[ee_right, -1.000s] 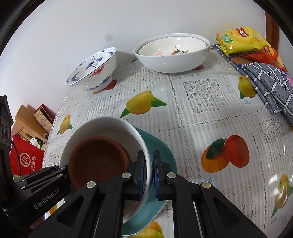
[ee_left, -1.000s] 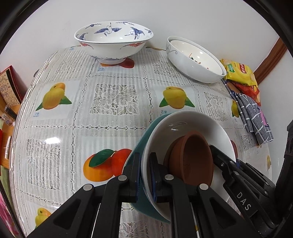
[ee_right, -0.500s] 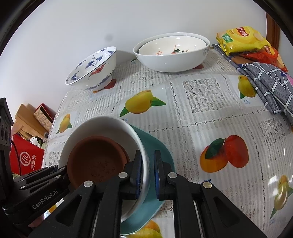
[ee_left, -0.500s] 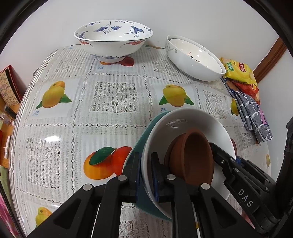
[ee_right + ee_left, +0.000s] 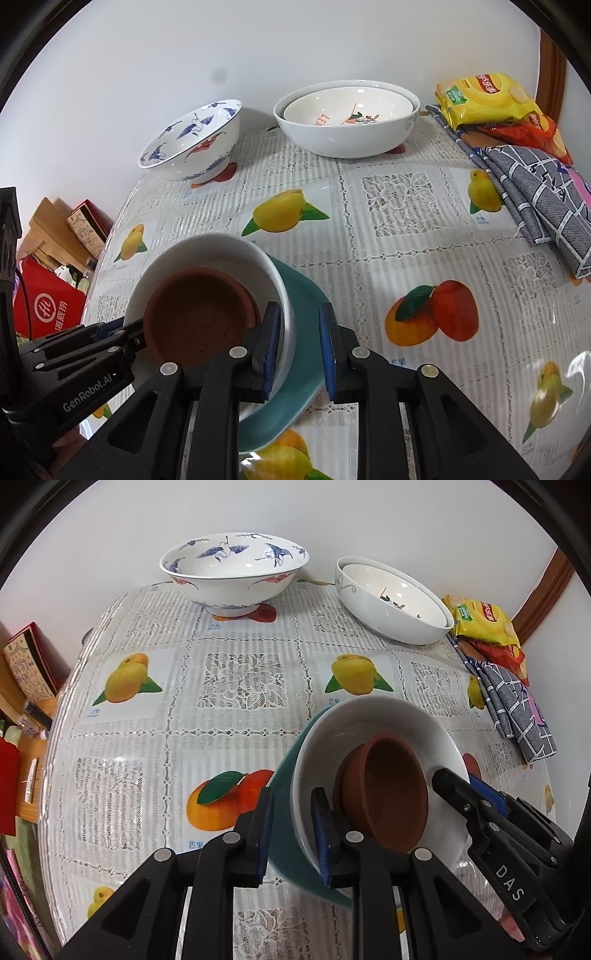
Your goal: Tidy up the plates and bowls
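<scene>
Between each tool's parted fingers, left tool (image 5: 291,834) and right tool (image 5: 297,350), sit the white bowl (image 5: 373,720) and teal plate (image 5: 306,299) rims, ungripped.

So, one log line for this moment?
left gripper: open, astride rim | right gripper: open, astride rim | brown bowl in white bowl on teal plate

Table under a lace-and-fruit-print cloth (image 5: 240,686) – crane-painted bowl (image 5: 233,572) and nested white bowls (image 5: 391,602) at the back, teal plate (image 5: 295,369) stack near, snack packets (image 5: 484,98), grey checked towel (image 5: 535,199) at one side.
</scene>
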`<control>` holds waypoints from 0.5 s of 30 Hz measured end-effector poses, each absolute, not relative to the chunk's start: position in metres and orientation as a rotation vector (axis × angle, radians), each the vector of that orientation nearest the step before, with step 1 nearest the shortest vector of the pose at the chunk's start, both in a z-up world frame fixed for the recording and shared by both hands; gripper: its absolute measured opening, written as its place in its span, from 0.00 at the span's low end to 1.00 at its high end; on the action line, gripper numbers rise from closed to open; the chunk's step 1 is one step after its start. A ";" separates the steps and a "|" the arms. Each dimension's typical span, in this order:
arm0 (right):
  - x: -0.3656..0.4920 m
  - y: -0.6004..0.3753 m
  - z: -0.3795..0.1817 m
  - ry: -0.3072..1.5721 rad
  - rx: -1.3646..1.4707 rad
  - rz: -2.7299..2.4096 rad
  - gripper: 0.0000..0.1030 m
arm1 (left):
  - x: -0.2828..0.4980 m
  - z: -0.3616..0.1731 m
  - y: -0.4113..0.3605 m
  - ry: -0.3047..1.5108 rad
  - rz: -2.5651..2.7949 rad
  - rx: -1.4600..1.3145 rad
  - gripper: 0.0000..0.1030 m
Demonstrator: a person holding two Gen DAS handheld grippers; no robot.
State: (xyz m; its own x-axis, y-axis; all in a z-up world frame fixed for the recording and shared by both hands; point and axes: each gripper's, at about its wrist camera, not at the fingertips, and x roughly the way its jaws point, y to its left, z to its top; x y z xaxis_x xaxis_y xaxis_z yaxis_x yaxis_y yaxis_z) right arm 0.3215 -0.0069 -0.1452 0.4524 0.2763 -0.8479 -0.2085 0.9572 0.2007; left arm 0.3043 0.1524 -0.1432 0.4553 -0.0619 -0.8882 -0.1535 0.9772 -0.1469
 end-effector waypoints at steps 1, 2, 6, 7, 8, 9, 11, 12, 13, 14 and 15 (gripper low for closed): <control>0.320 -0.007 -0.145 1.066 0.069 0.304 0.22 | 0.303 -0.142 0.152 1.097 0.059 -0.219 0.20; 0.319 -0.007 -0.144 1.069 0.068 0.306 0.23 | 0.300 -0.141 0.152 1.095 0.061 -0.220 0.21; 0.309 -0.010 -0.138 1.066 0.061 0.314 0.27 | 0.288 -0.132 0.151 1.078 0.075 -0.215 0.27; 0.305 -0.010 -0.136 1.065 0.057 0.314 0.28 | 0.285 -0.130 0.150 1.073 0.080 -0.210 0.28; 0.302 -0.011 -0.135 1.064 0.055 0.314 0.31 | 0.280 -0.126 0.149 1.065 0.092 -0.199 0.29; 0.299 -0.013 -0.133 1.062 0.054 0.314 0.32 | 0.276 -0.123 0.148 1.056 0.105 -0.186 0.31; 0.290 -0.016 -0.127 1.055 0.050 0.314 0.35 | 0.266 -0.114 0.144 1.034 0.125 -0.161 0.33; 0.286 -0.018 -0.123 1.050 0.048 0.313 0.35 | 0.260 -0.108 0.142 1.021 0.128 -0.153 0.34; 0.281 -0.020 -0.119 1.043 0.041 0.305 0.35 | 0.255 -0.103 0.141 1.010 0.129 -0.146 0.35; 0.275 -0.023 -0.113 1.032 0.029 0.292 0.36 | 0.249 -0.097 0.137 0.993 0.130 -0.138 0.38; 0.270 -0.025 -0.109 1.023 0.020 0.283 0.37 | 0.244 -0.091 0.134 0.977 0.132 -0.130 0.41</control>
State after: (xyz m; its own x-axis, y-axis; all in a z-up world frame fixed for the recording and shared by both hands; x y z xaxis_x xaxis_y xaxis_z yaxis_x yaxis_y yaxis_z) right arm 0.2701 -0.0251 -0.1088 0.4879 0.2418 -0.8387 -0.2231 0.9635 0.1480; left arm 0.2437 0.1342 -0.0910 0.5531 0.0532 -0.8314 -0.1697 0.9842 -0.0499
